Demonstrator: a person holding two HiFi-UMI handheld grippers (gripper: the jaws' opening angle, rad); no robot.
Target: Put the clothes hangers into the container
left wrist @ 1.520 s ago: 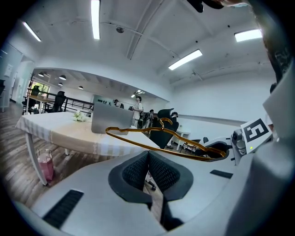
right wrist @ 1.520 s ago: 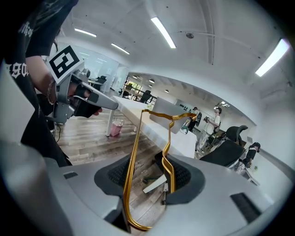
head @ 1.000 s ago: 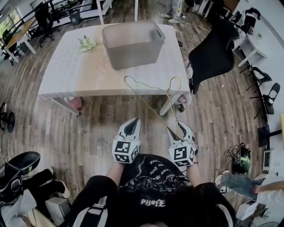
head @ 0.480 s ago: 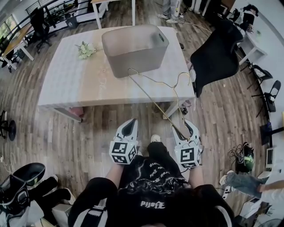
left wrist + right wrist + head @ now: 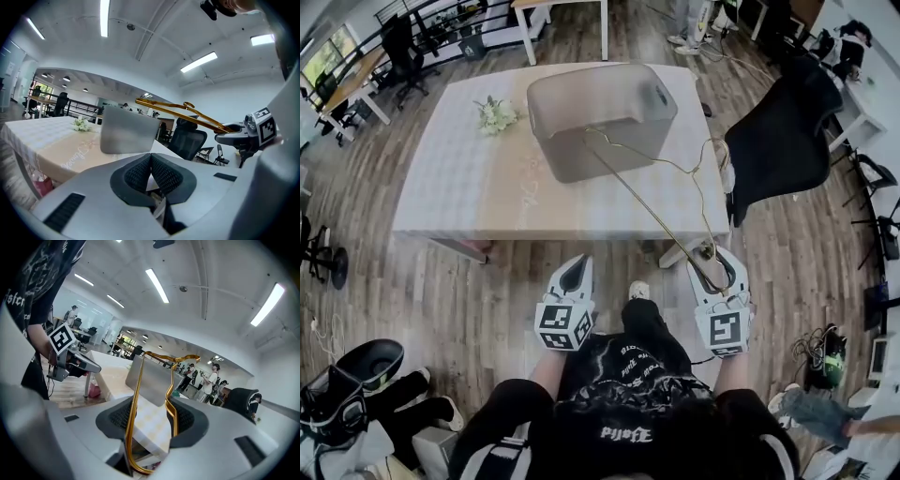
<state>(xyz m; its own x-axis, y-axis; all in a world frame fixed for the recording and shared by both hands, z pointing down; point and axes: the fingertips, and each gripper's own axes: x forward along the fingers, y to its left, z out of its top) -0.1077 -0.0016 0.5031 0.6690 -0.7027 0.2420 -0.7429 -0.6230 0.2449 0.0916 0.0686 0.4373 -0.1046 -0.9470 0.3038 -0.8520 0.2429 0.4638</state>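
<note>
Open-plan office: rows of desks [image 5: 345, 89], black swivel chairs [image 5: 780, 141], ceiling strip lights [image 5: 104, 18], wood-plank floor [image 5: 487, 305].

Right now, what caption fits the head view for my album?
Right hand-held gripper holds a gold hanger out over the table, pointing toward the gray container.

One gold hanger [image 5: 134, 413], one grey container [image 5: 600, 122], one flower bunch [image 5: 497, 114], one table [image 5: 469, 178].
</note>
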